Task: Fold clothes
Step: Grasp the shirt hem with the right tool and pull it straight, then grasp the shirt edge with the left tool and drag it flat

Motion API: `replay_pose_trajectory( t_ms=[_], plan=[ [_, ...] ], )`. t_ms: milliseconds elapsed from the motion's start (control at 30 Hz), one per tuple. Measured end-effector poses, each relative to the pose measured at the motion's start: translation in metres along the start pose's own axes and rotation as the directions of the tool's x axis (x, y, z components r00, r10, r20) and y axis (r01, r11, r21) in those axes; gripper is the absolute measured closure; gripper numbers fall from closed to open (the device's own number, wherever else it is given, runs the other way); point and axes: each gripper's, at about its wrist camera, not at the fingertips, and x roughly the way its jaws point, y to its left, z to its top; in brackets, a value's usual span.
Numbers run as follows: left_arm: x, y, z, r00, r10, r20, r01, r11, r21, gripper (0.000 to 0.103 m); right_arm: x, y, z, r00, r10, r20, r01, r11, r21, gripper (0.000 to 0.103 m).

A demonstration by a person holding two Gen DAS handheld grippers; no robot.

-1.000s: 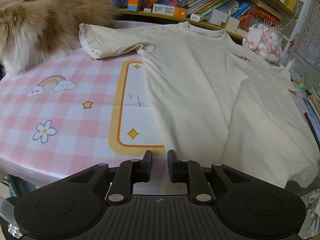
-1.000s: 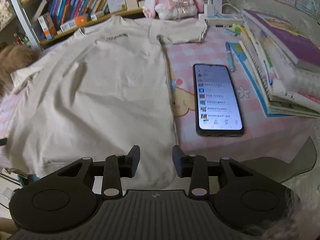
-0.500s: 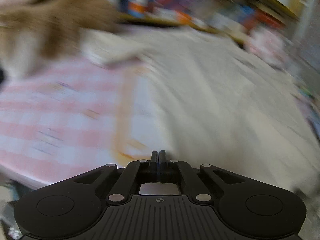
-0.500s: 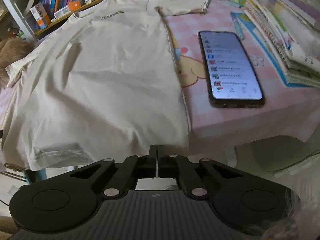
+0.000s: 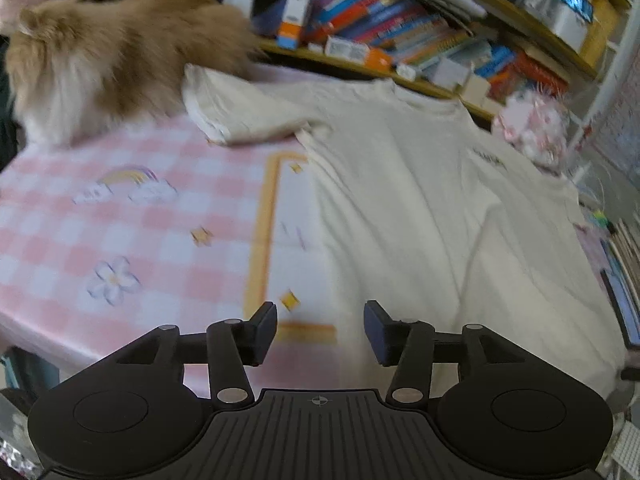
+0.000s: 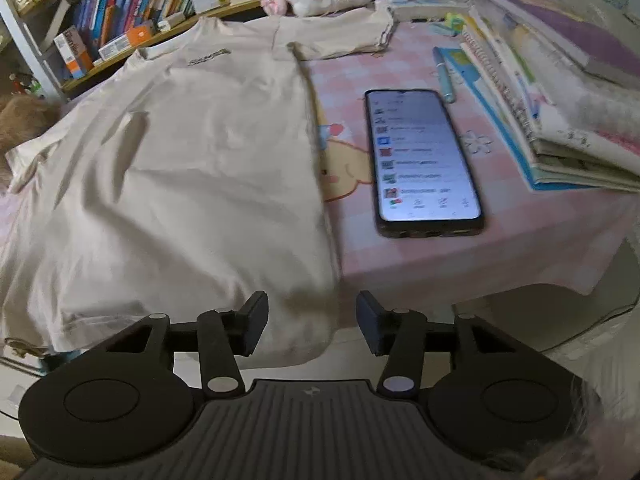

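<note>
The cream T-shirt (image 6: 192, 168) is spread flat, front up, on the pink checked counter (image 5: 120, 240), its hem hanging over the near edge. Both the left tool (image 5: 320, 330) and the right tool (image 6: 308, 322) have just been opened from fully shut; nothing is between the jaws. No fold has been started; hem corners are probably grasped next.

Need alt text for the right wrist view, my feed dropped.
A cream short-sleeved T-shirt lies spread flat on a pink checked tablecloth, its hem hanging over the near edge. The right gripper hovers open at that hem, its jaws having just been opening and nothing between its fingers. A lit black smartphone lies beside the shirt.
</note>
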Motion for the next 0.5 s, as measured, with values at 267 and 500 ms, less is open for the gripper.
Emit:
replay_pose_trajectory(
  t_ms=[267, 500],
  plan=[
    [0.007, -0.012, -0.015, 0.999, -0.01, -0.033, 0.009, 1.0, -0.021, 0.054, 0.006, -0.007, -0.002, 0.999, 0.034, -0.005, -0.034, 0.999, 0.033, 0.042],
    [0.014, -0.028, -0.014, 0.999, -0.002, -0.043, 0.001, 1.0, -0.009, 0.079, 0.017, -0.024, 0.003, 0.996, 0.089, -0.019, -0.086, 0.99, 0.115, 0.043]
  ],
)
